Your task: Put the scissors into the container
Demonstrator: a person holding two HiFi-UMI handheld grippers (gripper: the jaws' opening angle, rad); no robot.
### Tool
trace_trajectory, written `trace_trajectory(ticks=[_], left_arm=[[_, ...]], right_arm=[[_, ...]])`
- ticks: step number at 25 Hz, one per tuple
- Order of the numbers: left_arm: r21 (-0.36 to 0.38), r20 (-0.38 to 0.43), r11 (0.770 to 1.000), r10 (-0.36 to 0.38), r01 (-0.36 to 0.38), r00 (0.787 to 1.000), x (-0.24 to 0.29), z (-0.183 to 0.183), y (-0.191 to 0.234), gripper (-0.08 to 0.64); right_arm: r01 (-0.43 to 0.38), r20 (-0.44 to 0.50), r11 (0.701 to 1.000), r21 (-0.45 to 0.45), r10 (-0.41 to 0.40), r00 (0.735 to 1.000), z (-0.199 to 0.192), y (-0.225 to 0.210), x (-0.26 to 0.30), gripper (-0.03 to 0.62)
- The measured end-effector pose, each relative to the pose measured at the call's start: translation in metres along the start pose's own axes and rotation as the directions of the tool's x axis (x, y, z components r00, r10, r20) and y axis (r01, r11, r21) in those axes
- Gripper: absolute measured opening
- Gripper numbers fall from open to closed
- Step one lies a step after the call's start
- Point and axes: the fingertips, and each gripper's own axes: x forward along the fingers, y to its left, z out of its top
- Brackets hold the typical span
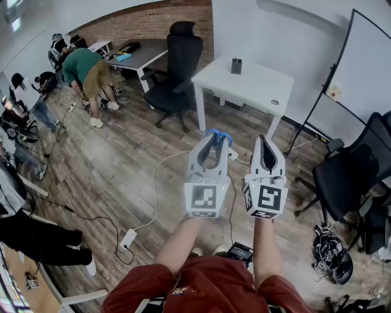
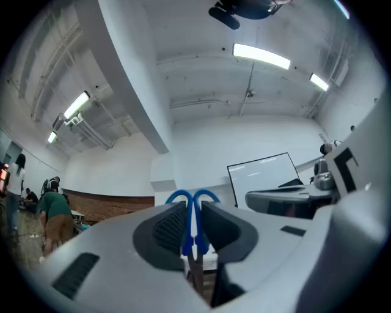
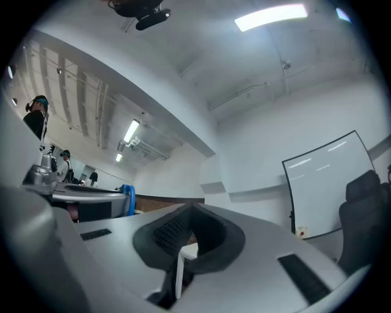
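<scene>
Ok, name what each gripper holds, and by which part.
Left gripper: scissors, pinched on the blue handles just below the loops. Right gripper: nothing, jaws shut.

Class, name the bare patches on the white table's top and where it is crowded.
The white table is bare across its middle and left end, bordered by the dark container at the far edge and a round object near the right corner. Nowhere is crowded.

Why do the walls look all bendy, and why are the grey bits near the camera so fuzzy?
Head view: the wide lens curves the whiteboard edge and the floor; the light is even and things look sharp. Left gripper view: round picture with dark corners, the ceiling lamp glares white, and the scissors and grey jaws sit too close, so they look soft. Right gripper view: same bending, a glaring strip light, blurry jaws.
</scene>
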Motion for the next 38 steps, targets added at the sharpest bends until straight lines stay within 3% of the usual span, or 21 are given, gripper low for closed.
trace_trajectory(ticks=[6,23,38], left_arm=[[0.037,-0.024,0.999,-0.021,0.022,1.000,0.002,-0.010,-0.010,0.080],[0.038,-0.018,0.999,-0.009,0.010,1.000,0.031,-0.015,-0.041,0.080],[0.045,-0.032,0.999,-0.009,0.010,0.999,0.074,-0.044,-0.031,0.080]], right_arm=[[0.001,-0.014,1.000,0.006,-0.001,1.000,-0.004,-0.009,-0.006,0.009],[0.006,0.014,0.999,0.035,-0.006,1.000,-0.010,-0.049,0.004,0.008],[-0.007,-0.013,0.999,0.038,0.008,1.000,-0.042,-0.062,0.044,0.008]])
